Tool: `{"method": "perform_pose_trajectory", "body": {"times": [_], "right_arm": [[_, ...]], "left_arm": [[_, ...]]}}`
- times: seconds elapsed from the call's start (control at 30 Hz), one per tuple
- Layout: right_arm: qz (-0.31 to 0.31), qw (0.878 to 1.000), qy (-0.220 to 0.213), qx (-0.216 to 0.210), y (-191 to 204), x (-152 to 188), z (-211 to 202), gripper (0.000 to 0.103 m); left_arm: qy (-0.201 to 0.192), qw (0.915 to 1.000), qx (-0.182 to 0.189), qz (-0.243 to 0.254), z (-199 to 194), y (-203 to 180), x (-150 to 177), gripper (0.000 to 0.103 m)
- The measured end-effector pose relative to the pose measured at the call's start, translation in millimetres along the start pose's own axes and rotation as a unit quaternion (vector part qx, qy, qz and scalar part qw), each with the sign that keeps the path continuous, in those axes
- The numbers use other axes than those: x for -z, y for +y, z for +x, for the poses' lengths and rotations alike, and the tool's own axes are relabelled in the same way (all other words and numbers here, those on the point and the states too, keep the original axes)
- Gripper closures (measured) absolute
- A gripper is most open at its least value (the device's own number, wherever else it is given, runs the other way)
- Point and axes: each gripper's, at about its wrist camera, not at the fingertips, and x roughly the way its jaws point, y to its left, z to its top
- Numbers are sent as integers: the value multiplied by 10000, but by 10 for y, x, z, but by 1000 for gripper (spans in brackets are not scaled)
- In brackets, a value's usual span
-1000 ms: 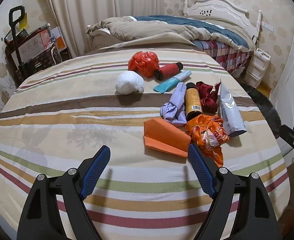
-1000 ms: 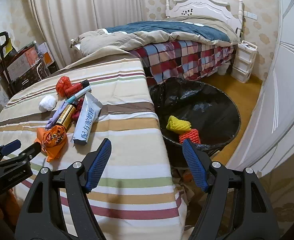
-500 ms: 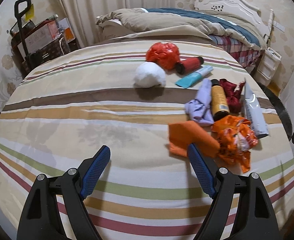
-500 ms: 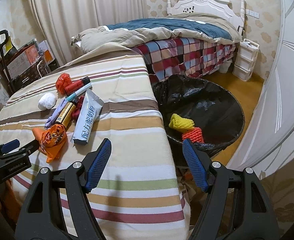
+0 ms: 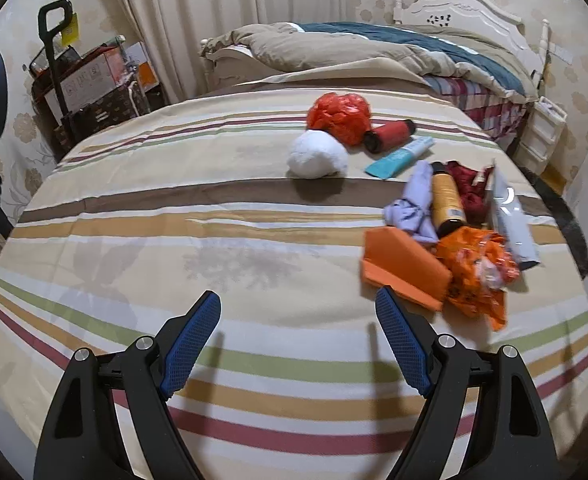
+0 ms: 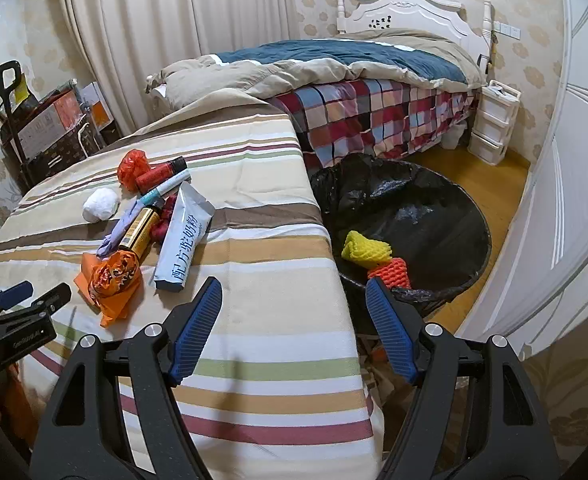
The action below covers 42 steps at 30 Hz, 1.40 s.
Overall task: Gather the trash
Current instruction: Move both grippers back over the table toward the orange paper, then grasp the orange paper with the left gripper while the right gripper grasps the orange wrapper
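Both claws stand spread and empty: the left gripper [image 5: 297, 312] hovers over the striped bedspread [image 5: 174, 240], the right gripper [image 6: 294, 298] over its right edge. Near that edge the trash lies bunched: a folded orange paper [image 5: 403, 270] touching a crumpled orange wrapper [image 5: 477, 270], with a white pouch [image 6: 184, 244] alongside. Beside the bed stands a black-lined bin [image 6: 445, 216] holding yellow foam netting [image 6: 363, 246].

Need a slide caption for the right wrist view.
Open right gripper above striped bedspread, trash pile left, lined bin right.
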Motion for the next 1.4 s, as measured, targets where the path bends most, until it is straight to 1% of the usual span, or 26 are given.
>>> {"method": "perform_pose_trajectory", "body": {"times": [0.23,0.4,0.5,0.57,0.67,0.83,1.0,1.13,1.17,1.2,1.23,1.27,1.33,1.37,1.4], "right_arm": [[12,10000,-2,-2,3,1,-5,30],[51,10000,11,-9,-10,12,1,30],[49,10000,22,-15,-18,18,7,30],[47,10000,43,-25,-20,28,20,30],[39,10000,62,-38,-25,41,33,30],[39,10000,75,-53,-21,59,41,30],[5,9999,102,-79,2,90,56,30],[-16,9999,91,-96,24,90,42,30],[-21,9999,90,-96,21,90,38,30],[-29,9999,91,-99,27,90,35,30],[-35,9999,92,-103,33,91,33,30],[-41,9999,91,-106,38,91,32,30],[-51,9999,91,-112,43,89,31,30],[-51,9999,91,-116,44,87,30,30],[-51,9999,94,-119,46,88,32,30]], "left_arm": [[-46,9997,257,-26,-10,-159,-88,23],[-126,9994,279,-146,33,-221,-198,22],[-14,9993,307,-208,124,-260,-227,22],[73,9992,336,-210,166,-280,-223,22],[83,9994,306,-160,155,-281,-182,22],[180,9993,273,-160,141,-165,-128,22],[177,9994,250,-174,124,-95,-102,22],[174,9994,284,-130,136,-147,-105,22],[182,9993,294,-113,143,-158,-99,25],[213,9992,328,-59,154,-184,-86,32],[238,9991,345,-15,159,-198,-74,38],[254,9990,365,31,164,-214,-61,40],[223,9990,380,114,149,-226,-47,50],[206,9989,405,142,141,-229,-43,54],[186,9987,438,167,133,-228,-39,61]]}}
